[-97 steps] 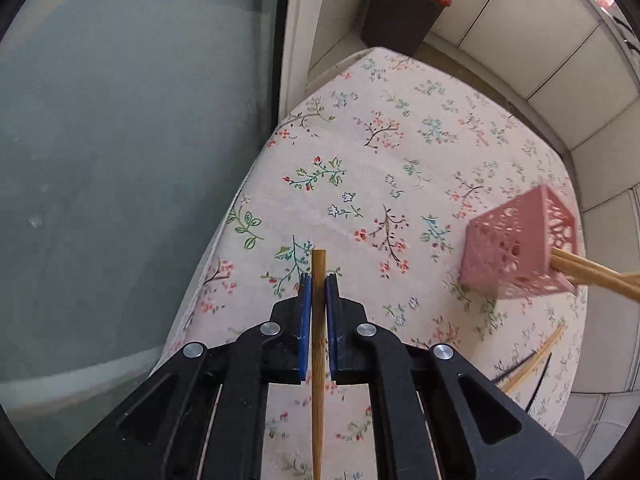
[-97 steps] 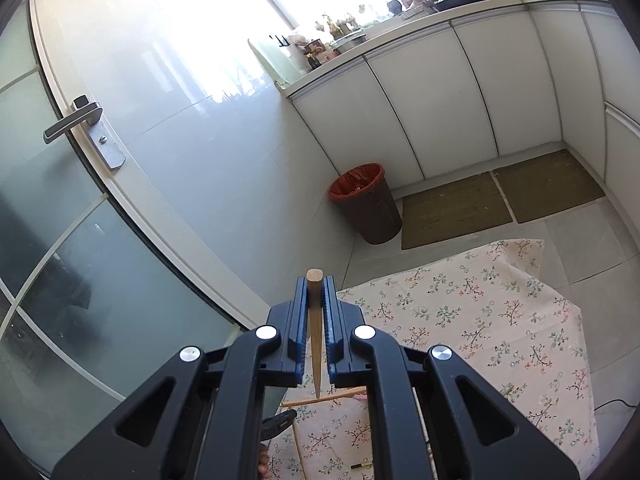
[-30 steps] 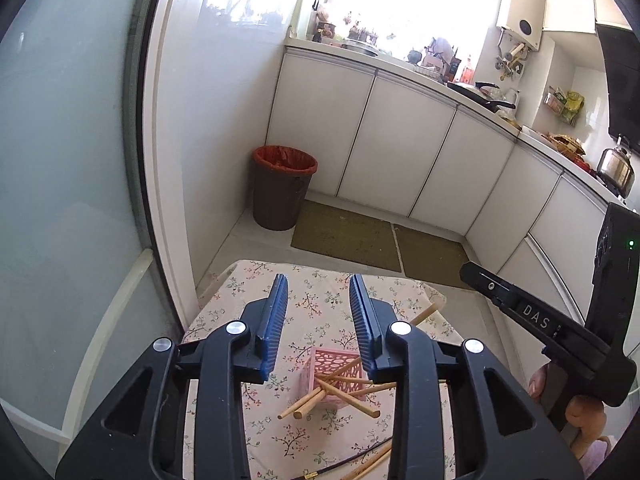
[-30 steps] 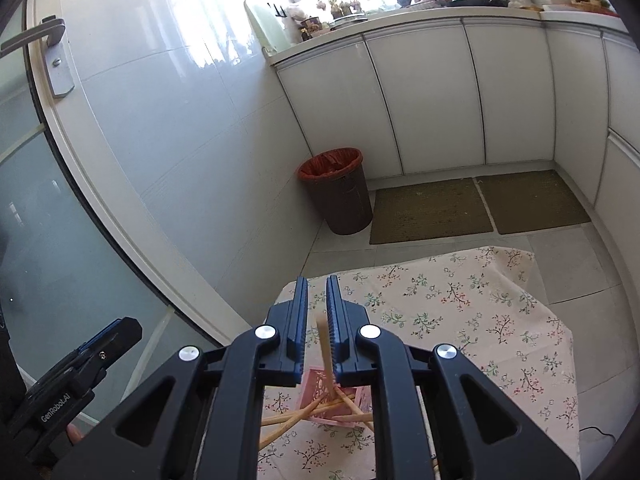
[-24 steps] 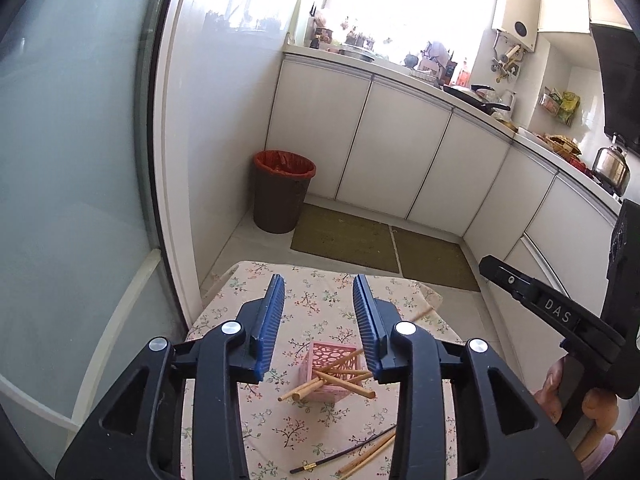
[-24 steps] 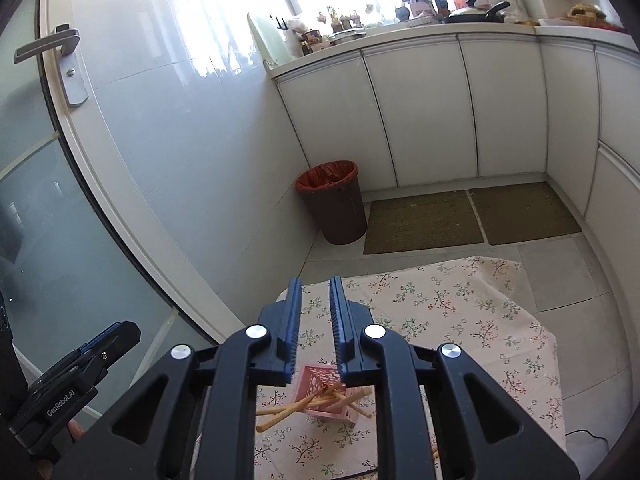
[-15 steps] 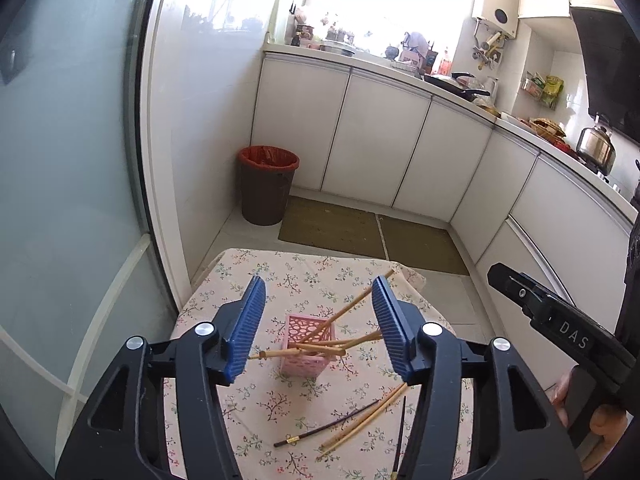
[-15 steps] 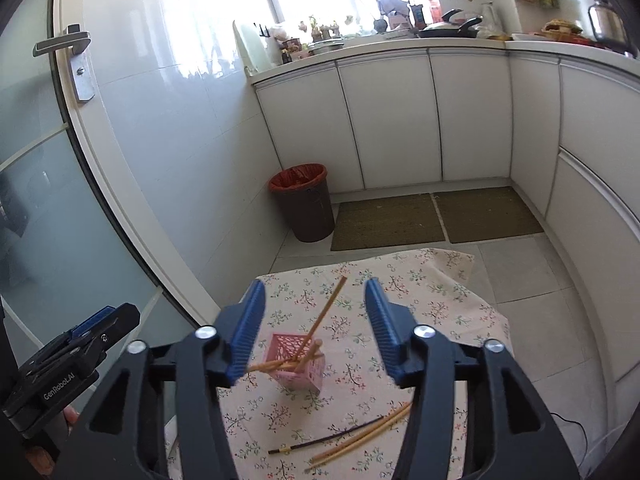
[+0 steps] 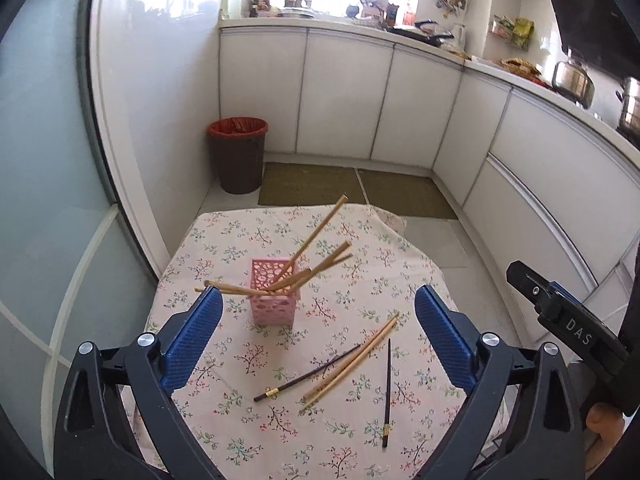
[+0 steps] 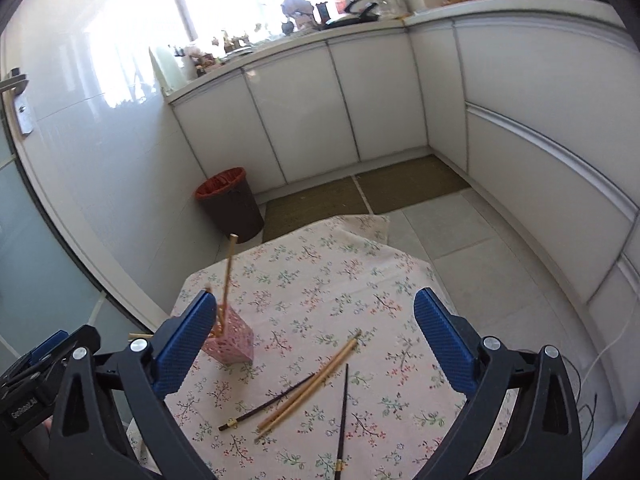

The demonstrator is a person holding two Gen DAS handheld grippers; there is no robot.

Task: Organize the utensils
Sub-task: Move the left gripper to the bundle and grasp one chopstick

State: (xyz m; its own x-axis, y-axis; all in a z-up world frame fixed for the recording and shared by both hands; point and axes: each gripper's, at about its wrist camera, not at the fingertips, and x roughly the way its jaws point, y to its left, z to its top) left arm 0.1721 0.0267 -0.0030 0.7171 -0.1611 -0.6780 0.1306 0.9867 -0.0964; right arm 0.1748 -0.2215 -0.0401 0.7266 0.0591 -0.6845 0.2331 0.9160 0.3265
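Observation:
A pink perforated holder point(image 9: 274, 294) point(image 10: 231, 343) stands on the floral tablecloth point(image 9: 280, 432) with several wooden chopsticks point(image 9: 316, 236) leaning out of it. On the cloth nearer me lie two wooden chopsticks point(image 9: 352, 362) point(image 10: 310, 384) and two dark chopsticks point(image 9: 387, 390) point(image 10: 343, 408), one of them crossing under the wooden pair. My left gripper point(image 9: 318, 340) hangs above the cloth, its jaws opening wide with nothing between them. My right gripper point(image 10: 316, 340) is likewise opening, nothing between its blue pads point(image 10: 440, 340). Its body also shows at the right edge of the left wrist view.
Beyond the table stand a brown bin with a red liner point(image 9: 239, 155) point(image 10: 230, 202), floor mats point(image 9: 312, 190) and white cabinets point(image 9: 344, 96). A glass door point(image 9: 36, 200) runs along the left. A thin cable point(image 10: 592, 412) lies at the right table edge.
Both grippers let their chopsticks go into the pink holder, pulled back from it and spread their jaws wide. More of the table and the loose chopsticks has come into view.

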